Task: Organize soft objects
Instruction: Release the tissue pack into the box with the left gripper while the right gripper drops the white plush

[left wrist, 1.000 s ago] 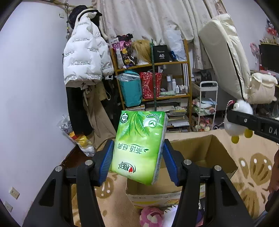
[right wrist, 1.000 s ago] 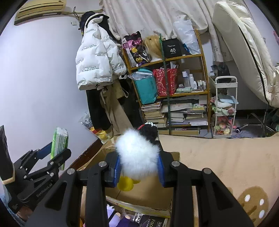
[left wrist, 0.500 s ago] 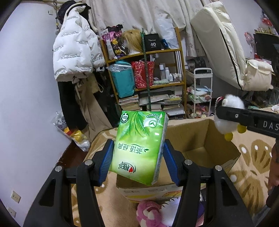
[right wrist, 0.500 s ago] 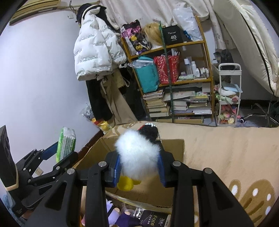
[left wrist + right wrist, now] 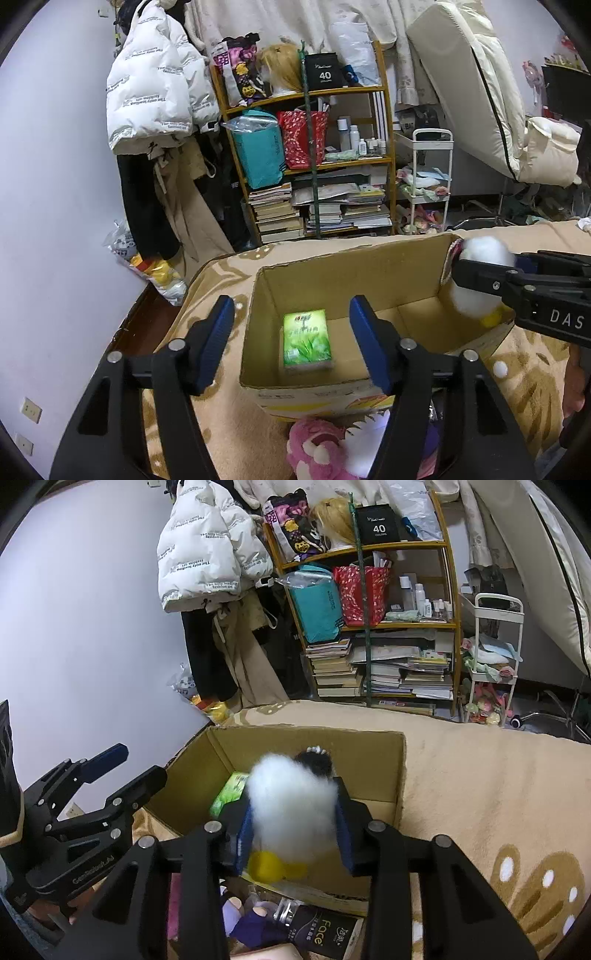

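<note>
An open cardboard box point(image 5: 347, 269) stands on a beige patterned blanket. A green tissue pack point(image 5: 306, 339) lies flat on the box floor; a corner of it shows in the right wrist view point(image 5: 229, 792). My left gripper point(image 5: 291, 345) is open and empty above the box's near-left side. My right gripper point(image 5: 293, 829) is shut on a fluffy white plush toy point(image 5: 291, 812) with yellow feet and a dark head, held over the box's near edge. The toy also shows in the left wrist view point(image 5: 480, 273) at the box's right wall.
A pink plush point(image 5: 317, 452) and other soft items lie in front of the box. A black "face" packet point(image 5: 325, 932) and a purple item point(image 5: 255, 923) lie below my right gripper. A cluttered shelf point(image 5: 314, 155) and hanging coats point(image 5: 155, 96) stand behind.
My left gripper opened and let go of the green tissue pack, which now lies inside the box. Both grippers moved closer over the box; the right still holds the plush.
</note>
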